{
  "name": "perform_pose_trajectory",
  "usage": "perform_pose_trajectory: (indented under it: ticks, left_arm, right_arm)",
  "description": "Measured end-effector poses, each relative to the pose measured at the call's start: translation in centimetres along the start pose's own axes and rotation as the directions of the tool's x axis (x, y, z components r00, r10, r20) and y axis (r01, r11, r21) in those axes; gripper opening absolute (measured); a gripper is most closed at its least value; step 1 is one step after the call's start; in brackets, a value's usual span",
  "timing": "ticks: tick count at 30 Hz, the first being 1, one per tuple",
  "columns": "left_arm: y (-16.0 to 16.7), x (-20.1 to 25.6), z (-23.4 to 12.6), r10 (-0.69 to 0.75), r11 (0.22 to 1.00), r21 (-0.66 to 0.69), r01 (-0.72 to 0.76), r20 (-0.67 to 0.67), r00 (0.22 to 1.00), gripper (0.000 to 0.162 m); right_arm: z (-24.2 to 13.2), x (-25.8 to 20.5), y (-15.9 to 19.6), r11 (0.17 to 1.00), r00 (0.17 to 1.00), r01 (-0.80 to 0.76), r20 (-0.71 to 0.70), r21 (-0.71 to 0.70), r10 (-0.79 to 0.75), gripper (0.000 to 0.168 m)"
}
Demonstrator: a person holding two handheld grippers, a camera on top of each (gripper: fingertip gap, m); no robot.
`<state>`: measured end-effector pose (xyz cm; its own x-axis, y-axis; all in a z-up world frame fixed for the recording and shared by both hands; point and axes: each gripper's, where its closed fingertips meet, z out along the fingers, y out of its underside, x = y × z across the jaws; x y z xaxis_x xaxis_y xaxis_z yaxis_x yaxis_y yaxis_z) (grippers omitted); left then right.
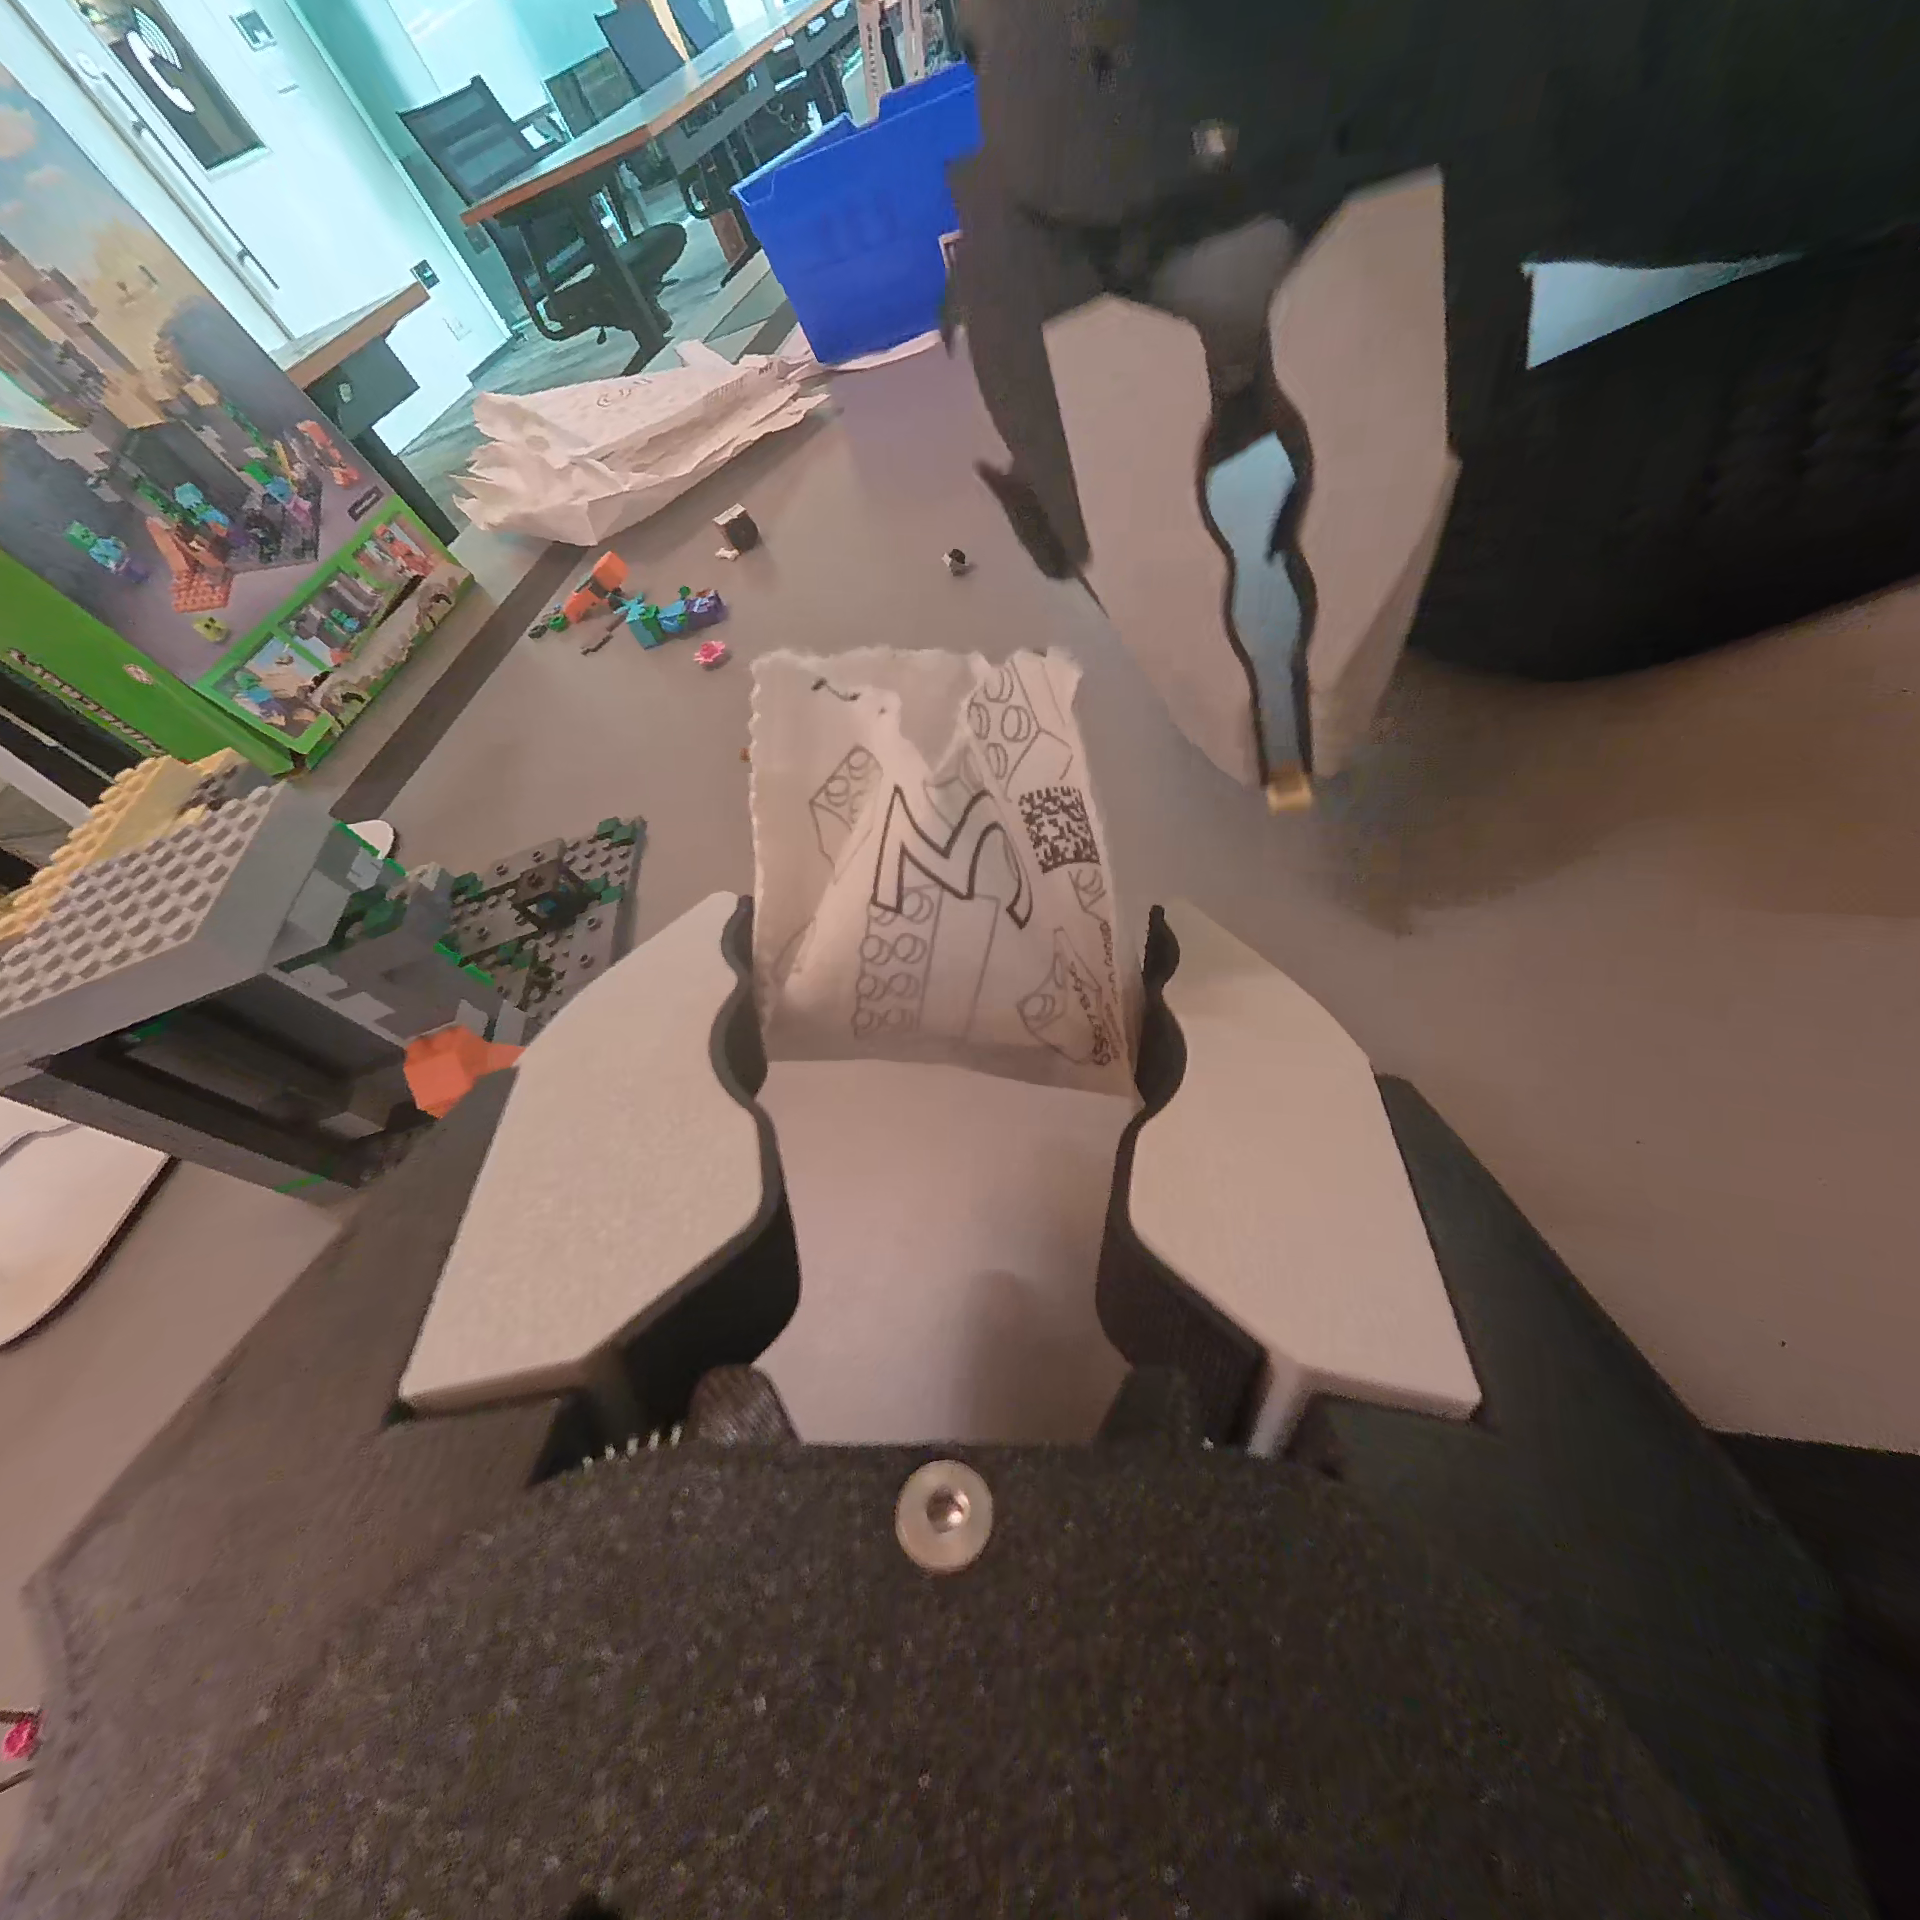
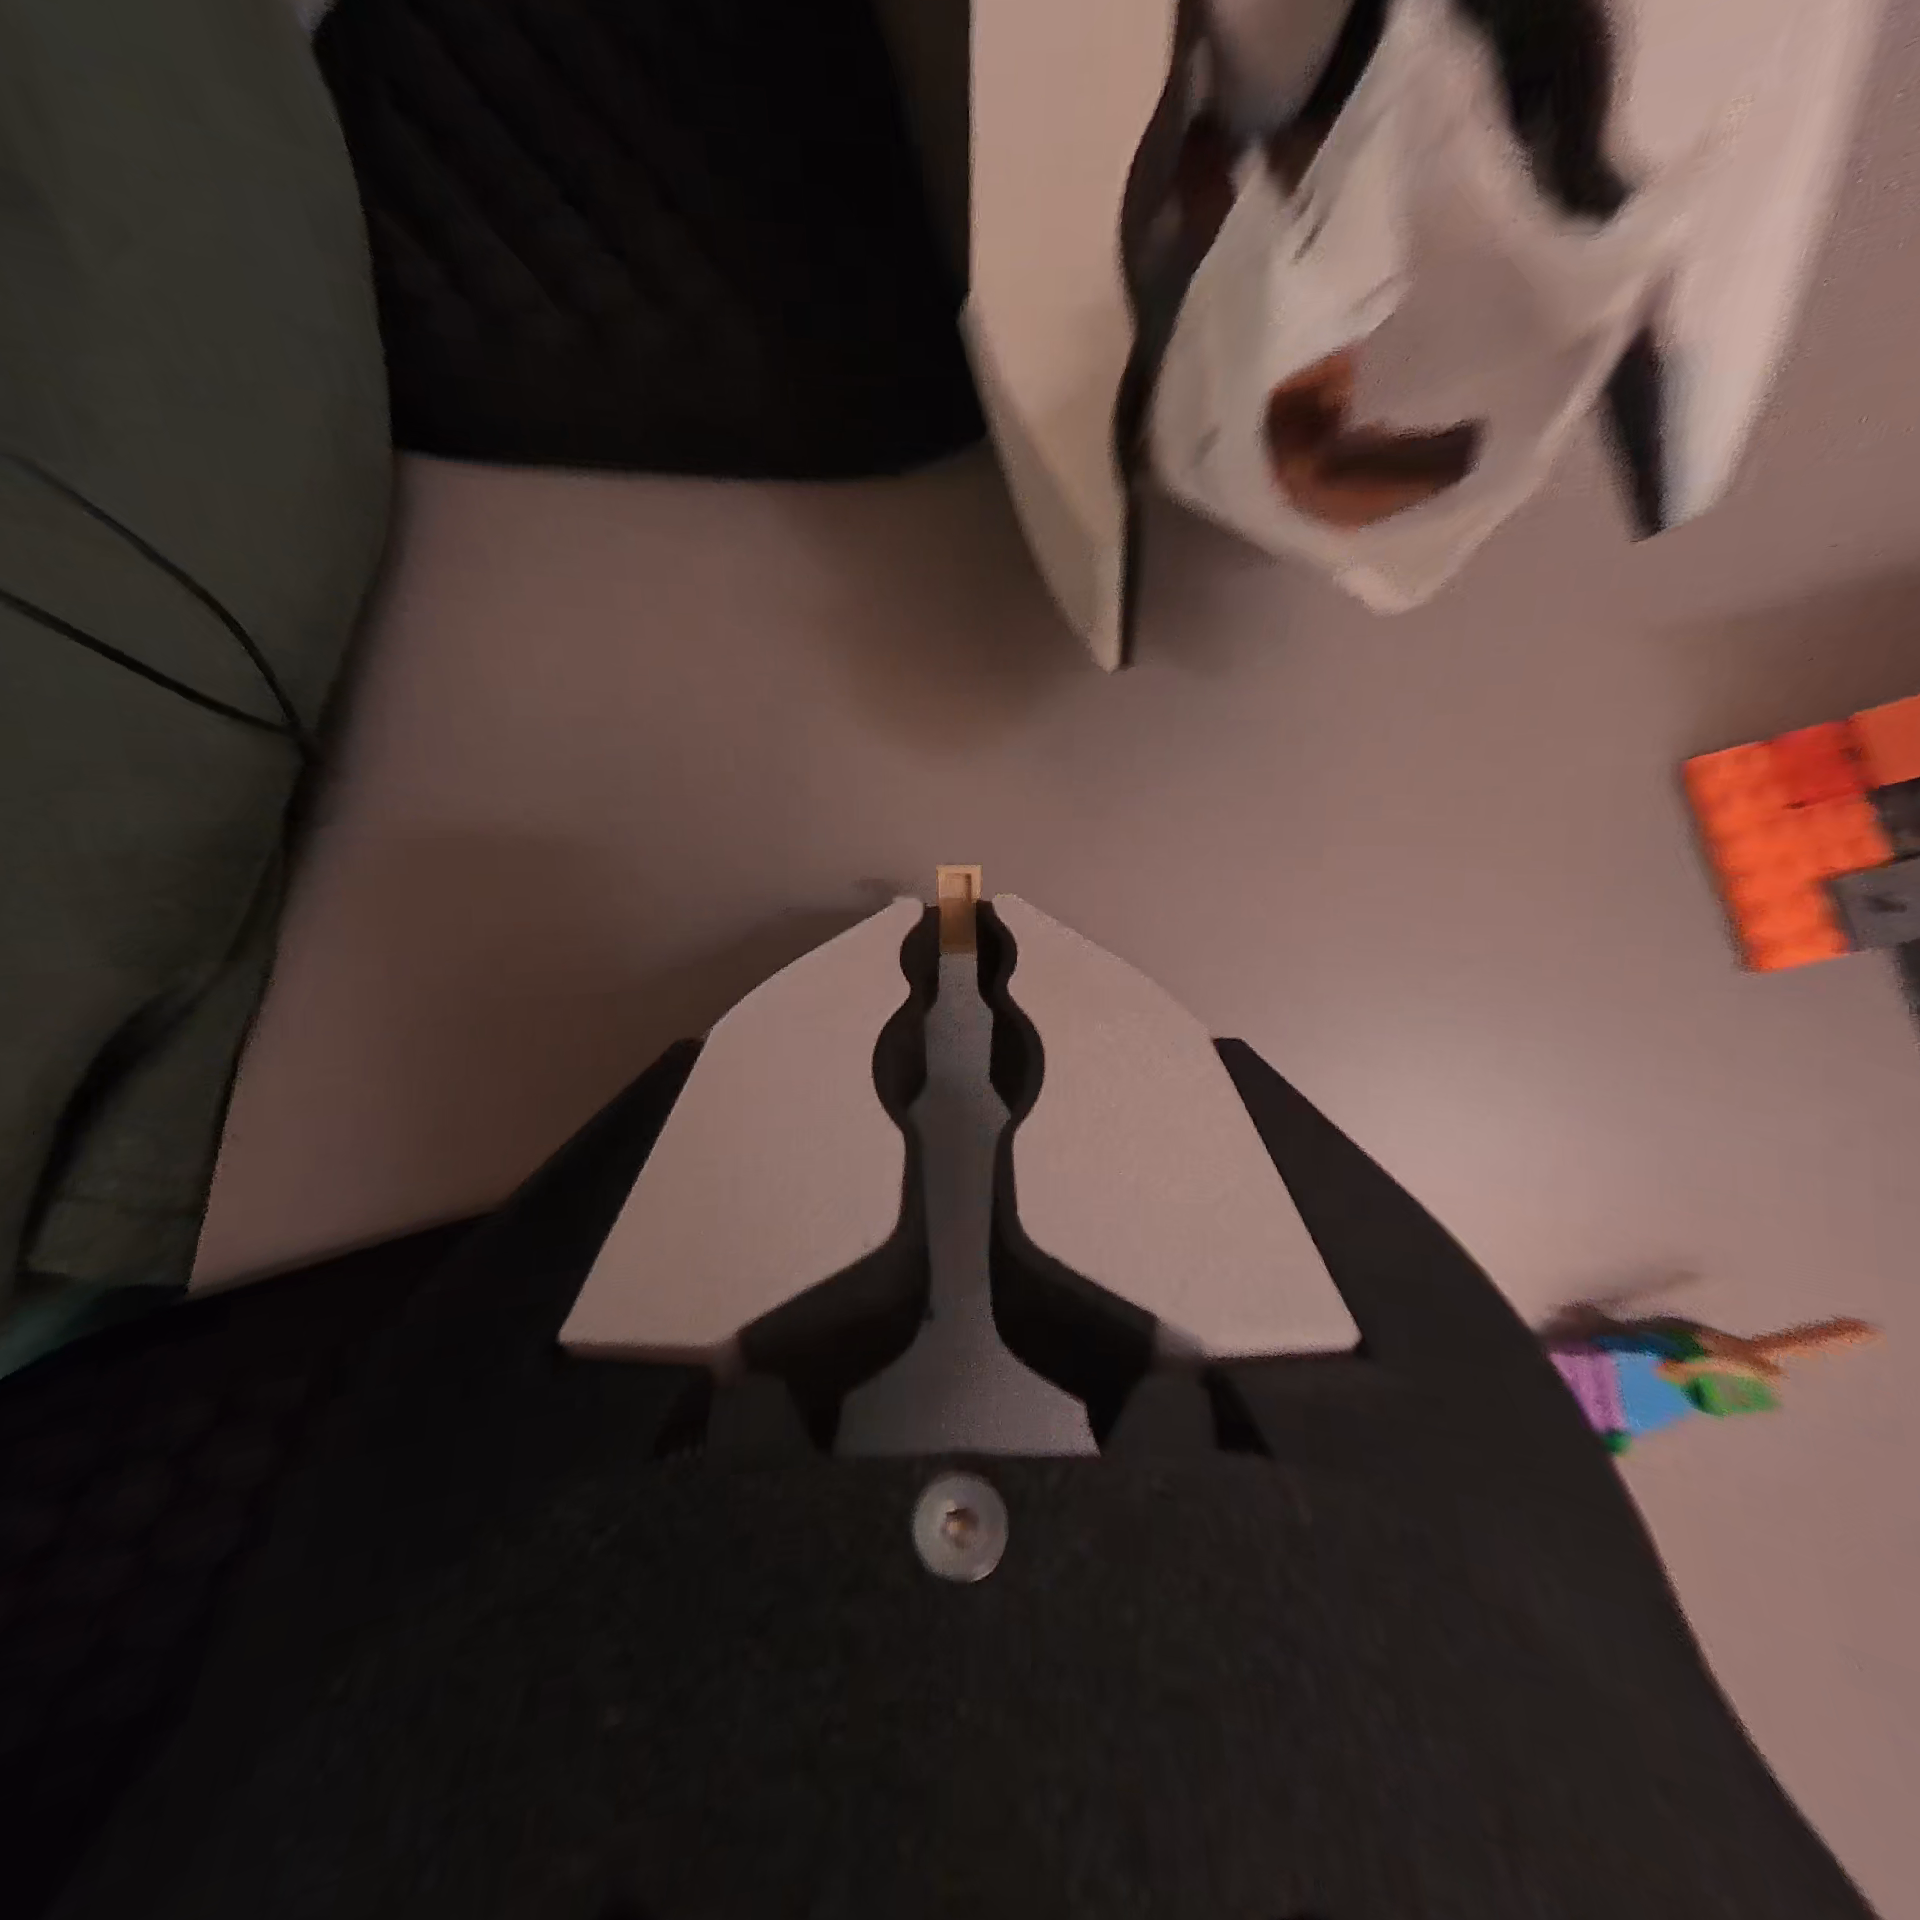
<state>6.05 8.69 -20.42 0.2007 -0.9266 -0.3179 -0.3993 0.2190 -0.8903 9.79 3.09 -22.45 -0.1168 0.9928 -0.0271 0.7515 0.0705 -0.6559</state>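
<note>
Left claw (image 1: pixel 940 971) gripped a white paper bag printed with black brick outlines (image 1: pixel 925 862) between its two pale fingers, the torn top edge of the bag standing up beyond the fingertips above the grey desk (image 1: pixel 1558 1039).

At the far left of the left wrist view stood a large green-edged printed cardboard box (image 1: pixel 187 520), and in front of it a grey and tan studded brick building (image 1: pixel 208 935) with an orange block at its lower corner. Just right of that model lay a dark grey studded baseplate (image 1: pixel 561 894). Farther back on the desk sat a heap of crumpled white paper bags (image 1: pixel 634 436), with a scatter of small coloured loose bricks (image 1: pixel 644 613) between that heap and the held bag. A blue plastic bin (image 1: pixel 862 249) stood behind, near office chairs and long tables.

Right claw (image 1: pixel 1286 779) hung at the right of that view, pointing down at the desk, clenched on a tiny tan brick piece (image 1: pixel 1290 795) at its very tips. In the right wrist view the same tan piece (image 2: pixel 957 923) was pinched between the nearly closed fingertips of the right claw (image 2: pixel 957 914) just above the desk (image 2: pixel 1351 883). The left claw and its bag (image 2: pixel 1403 364) appeared blurred at upper right; an orange studded block (image 2: pixel 1787 852) and a small blue and purple toy figure (image 2: pixel 1662 1371) lay at the right edge.
</note>
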Motion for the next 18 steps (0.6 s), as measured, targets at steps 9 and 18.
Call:
perform_pose_trajectory:
  ticks: [9, 18]
  left_arm:
    - [0.0, 0.2, 0.1, 0.004, 1.0, 0.0, -0.004, -0.008, 1.0, 0.07]
    - [-0.2, 1.3, 0.4, 0.01, 1.0, 0.006, -0.01, -0.047, 0.999, 0.07]
  right_arm:
    - [-5.0, 2.6, -5.4, 0.965, 0.988, 0.07, -0.152, 0.252, -0.032, 0.007]
    - [-3.0, 3.2, -6.3, 0.971, 0.983, 0.098, -0.173, 0.22, -0.06, 0.007]
